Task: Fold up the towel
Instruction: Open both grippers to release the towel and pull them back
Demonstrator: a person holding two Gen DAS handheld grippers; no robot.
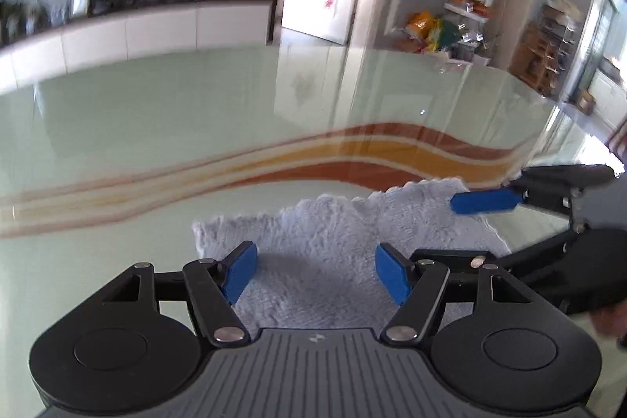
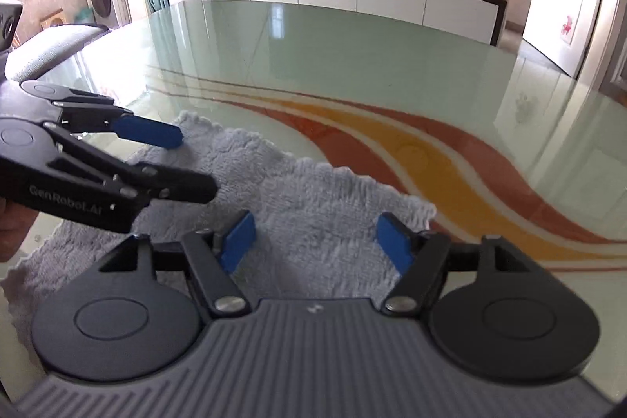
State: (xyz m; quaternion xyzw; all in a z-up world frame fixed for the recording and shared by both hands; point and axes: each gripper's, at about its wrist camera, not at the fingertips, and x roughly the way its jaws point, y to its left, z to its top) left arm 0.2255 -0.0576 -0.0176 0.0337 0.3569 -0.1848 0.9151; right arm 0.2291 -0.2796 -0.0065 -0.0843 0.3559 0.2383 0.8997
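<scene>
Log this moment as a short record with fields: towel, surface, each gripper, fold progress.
towel: pale blue fluffy towel, lying mostly flat, edges wavy
surface: green glass table with orange and red curved stripes
left gripper: open, over the towel, gripping nothing
right gripper: open, over the towel, gripping nothing
fold progress: no completed fold visible; whether the fingers touch the cloth cannot be told

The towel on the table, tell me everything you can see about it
The towel is pale grey-blue and fluffy, like plush microfibre, with wavy scalloped edges. It lies spread on the glossy green glass table, beside the table's orange and red curved stripes; whether it is a single layer or already folded cannot be told. Both open gripper heads are above it: the left hand-held gripper and the right hand-held gripper. Neither visibly pinches the cloth.
</scene>
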